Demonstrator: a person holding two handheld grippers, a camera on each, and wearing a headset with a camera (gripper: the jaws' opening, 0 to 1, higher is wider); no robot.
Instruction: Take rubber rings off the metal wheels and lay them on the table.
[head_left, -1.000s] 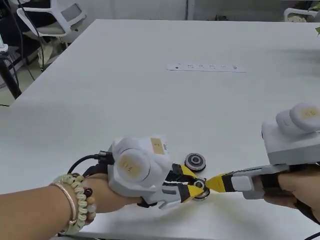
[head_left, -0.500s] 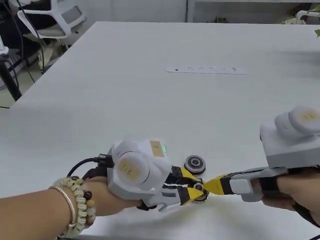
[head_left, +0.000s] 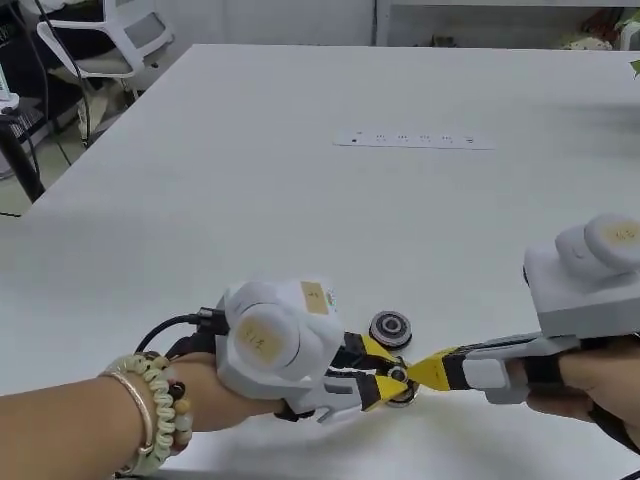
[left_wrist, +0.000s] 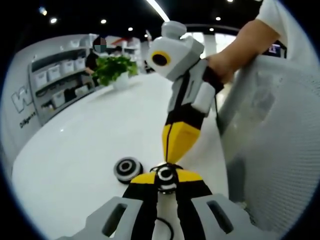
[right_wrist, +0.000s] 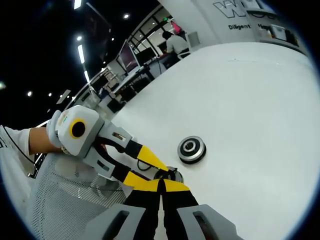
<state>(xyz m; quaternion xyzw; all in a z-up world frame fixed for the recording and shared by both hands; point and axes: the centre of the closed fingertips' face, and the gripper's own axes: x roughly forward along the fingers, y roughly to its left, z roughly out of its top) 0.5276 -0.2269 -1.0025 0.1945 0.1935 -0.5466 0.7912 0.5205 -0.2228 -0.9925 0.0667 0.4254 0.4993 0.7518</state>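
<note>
head view: low on the tabletop (head_left: 300, 200), the left tongs (head_left: 385, 372) are clenched on one metal wheel, the held wheel (head_left: 401, 383). that grip looks meant to steady it while the other tool works. the right tongs (head_left: 425, 368) meet it from the opposite side, their yellow tips pressed to the wheel's edge. a second wheel (head_left: 390, 327) lies flat just beside them, untouched. a power strip (head_left: 412, 138) sits well apart, further up the tabletop.

left gripper view: the left tongs (left_wrist: 166, 175) hold the held wheel (left_wrist: 166, 180) between both jaws, hub facing the camera. the right tongs (left_wrist: 176, 150) come down from above, jaws together, their point touching the wheel's upper rim. this seems the spot to catch the ring. the second wheel (left_wrist: 128, 169) rests near, off to one side.

right gripper view: the right tongs (right_wrist: 160, 184) are pinched closed at the held wheel (right_wrist: 169, 175). whether any rubber is caught between them is too small to tell. the second wheel (right_wrist: 191, 149) shows a dark outer band, likely its rubber ring (right_wrist: 181, 150), in place. no loose ring lies on the tabletop, so i judge the first peel is only starting.
</note>
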